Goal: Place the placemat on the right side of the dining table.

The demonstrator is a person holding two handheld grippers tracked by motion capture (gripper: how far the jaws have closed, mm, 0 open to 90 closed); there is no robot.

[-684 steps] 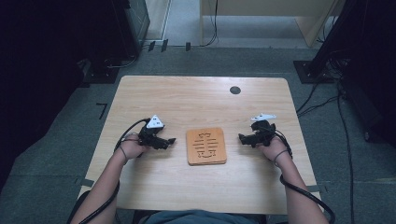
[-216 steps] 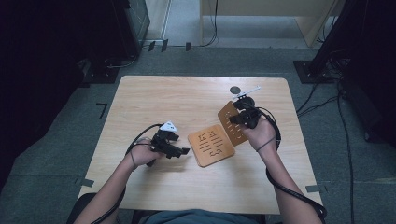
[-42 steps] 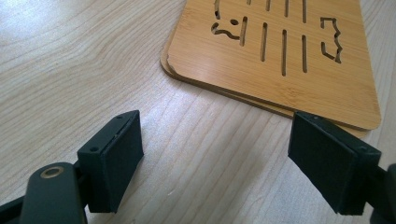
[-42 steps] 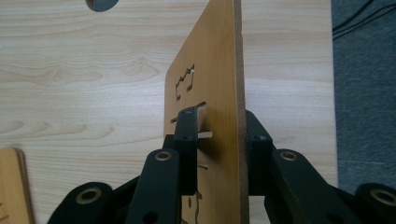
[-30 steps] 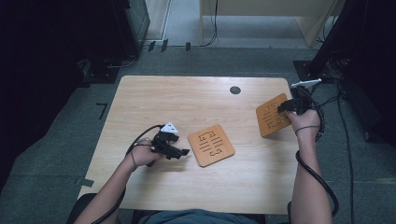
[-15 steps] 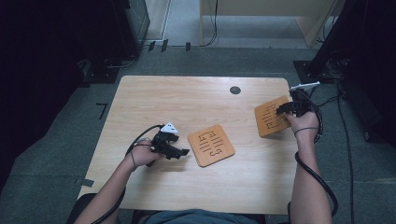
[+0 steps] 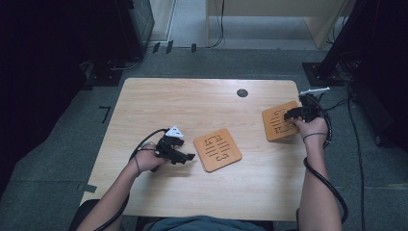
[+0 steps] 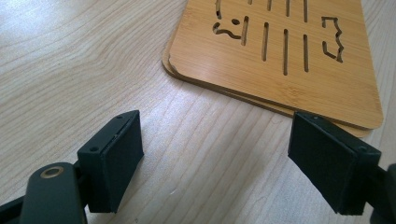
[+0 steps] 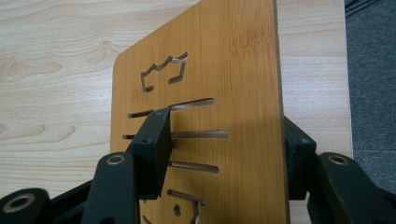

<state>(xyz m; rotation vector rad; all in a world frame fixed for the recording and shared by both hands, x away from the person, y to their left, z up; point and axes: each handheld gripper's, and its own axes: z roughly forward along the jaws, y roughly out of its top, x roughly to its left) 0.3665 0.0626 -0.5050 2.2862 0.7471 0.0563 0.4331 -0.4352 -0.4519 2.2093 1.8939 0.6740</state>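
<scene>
We work at a pale wooden counter [image 7: 159, 106], and the biggest things on it are two bamboo trivets with cut-out slots and crown shapes. One trivet [image 7: 217, 149] lies flat near the middle of the counter; in the left gripper view its edge looks doubled, so there may be a second board lying under it, though we cannot be sure. The other trivet [image 7: 280, 120] is over at the right side of the counter, near its edge, held in our right gripper [image 7: 294, 114].

In the right gripper view that held trivet [image 9: 205, 93] stands between the fingers [image 9: 152, 144], which are closed across its width, one pad on the slotted face and the other behind the far edge. It appears tilted up from the counter, so we judge the step in hand to be setting it down flat here.

To do that well, we should lower the far edge first until it meets the counter, then ease the near edge down so the board does not slap or skid. We should keep it clear of the counter's right edge, which is close. Only once it lies flat should we part the fingers, and draw back along the board's plane so a pad does not catch in a slot.

Our left gripper [image 7: 179, 151] rests just beside the middle trivet [image 8: 280, 51], its fingers [image 8: 114, 158] spread wide and holding nothing. It can wait there, ready to steady that board.
</scene>
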